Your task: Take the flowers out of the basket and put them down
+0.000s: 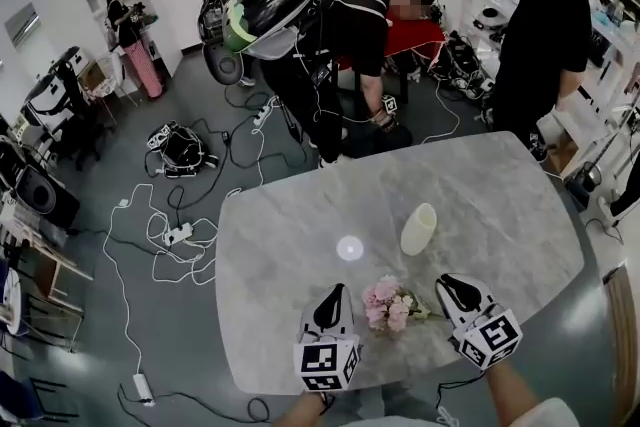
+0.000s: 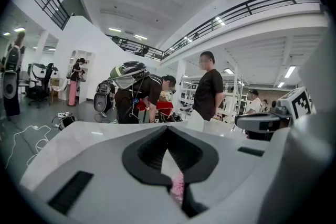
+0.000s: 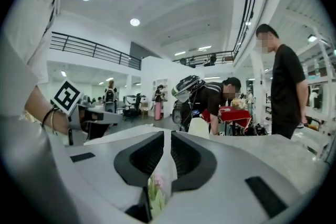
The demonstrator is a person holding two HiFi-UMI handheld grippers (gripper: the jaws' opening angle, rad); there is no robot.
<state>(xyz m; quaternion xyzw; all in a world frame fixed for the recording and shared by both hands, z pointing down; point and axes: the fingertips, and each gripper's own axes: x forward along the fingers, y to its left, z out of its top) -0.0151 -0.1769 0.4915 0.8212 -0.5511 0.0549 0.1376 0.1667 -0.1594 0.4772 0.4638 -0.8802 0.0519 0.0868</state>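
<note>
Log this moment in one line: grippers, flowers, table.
left gripper: shut, empty | right gripper: jaws a slit apart, empty | flowers: on table between grippers | cream container: upright beyond flowers, apart

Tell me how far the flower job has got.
Done: the flowers lie on the table; no basket is in view. In hand: nothing, with the left gripper shut, the right gripper barely apart, both empty. To do: seemingly nothing.

The flowers [image 1: 388, 303] are pink, the table [image 1: 290, 235] grey-marbled, the container [image 1: 419, 229] cream
</note>
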